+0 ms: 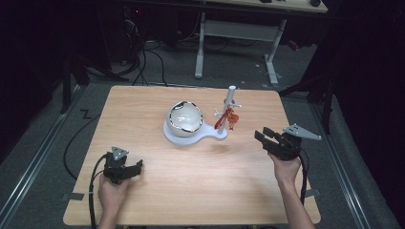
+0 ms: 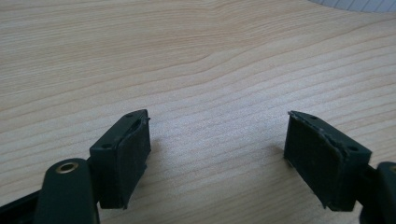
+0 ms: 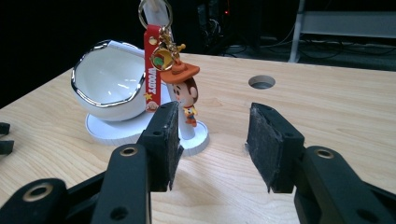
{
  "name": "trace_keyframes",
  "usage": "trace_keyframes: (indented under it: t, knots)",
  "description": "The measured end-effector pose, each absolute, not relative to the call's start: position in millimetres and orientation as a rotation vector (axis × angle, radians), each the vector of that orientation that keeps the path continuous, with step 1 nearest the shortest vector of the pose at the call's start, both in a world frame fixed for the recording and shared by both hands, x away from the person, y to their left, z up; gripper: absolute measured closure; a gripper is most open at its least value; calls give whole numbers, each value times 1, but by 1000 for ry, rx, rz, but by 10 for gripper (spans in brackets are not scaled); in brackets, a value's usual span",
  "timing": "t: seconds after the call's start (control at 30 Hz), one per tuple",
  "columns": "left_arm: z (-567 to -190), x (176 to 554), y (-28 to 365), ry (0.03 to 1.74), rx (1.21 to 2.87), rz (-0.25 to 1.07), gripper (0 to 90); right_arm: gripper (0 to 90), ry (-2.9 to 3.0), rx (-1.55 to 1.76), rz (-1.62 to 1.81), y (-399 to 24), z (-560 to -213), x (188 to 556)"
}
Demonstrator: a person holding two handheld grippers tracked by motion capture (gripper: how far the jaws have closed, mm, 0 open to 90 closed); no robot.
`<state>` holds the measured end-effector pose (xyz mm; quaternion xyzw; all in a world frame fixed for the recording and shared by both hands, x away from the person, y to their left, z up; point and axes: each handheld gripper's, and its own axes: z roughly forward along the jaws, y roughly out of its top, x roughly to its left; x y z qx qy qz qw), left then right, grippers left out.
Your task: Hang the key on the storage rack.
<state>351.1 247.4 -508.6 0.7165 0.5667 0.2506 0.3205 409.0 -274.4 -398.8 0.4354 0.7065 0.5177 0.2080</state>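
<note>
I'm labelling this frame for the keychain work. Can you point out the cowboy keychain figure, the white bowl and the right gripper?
cowboy keychain figure [image 3: 186,91]: right gripper view, on its face below the hat.
white bowl [image 3: 109,77]: right gripper view, on the inner wall.
right gripper [image 1: 265,136]: high view, between its jaw tips.

A dim room: grey floor [image 1: 229,71], black cables [image 1: 148,62], a white-legged desk [image 1: 239,28] behind.

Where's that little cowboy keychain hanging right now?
The keychain hangs from the white stand near the table's middle, just right of the bowl in the high view. In the right gripper view it dangles ahead of the open right gripper.
</note>
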Motion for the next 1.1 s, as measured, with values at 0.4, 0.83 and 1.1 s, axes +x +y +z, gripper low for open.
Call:
trace_keyframes:
  t: [0.4,0.83,1.1]
  knots:
    - [-509,351,247,1489,1883,658,231,537,1938,1248,1469,-290,-406,399]
    - [-509,351,247,1490,1880,658,232,538,1947,1277,1431,-300,-421,390]
    - [-509,351,247,1490,1880,658,232,538,1946,1283,1433,-300,-428,385]
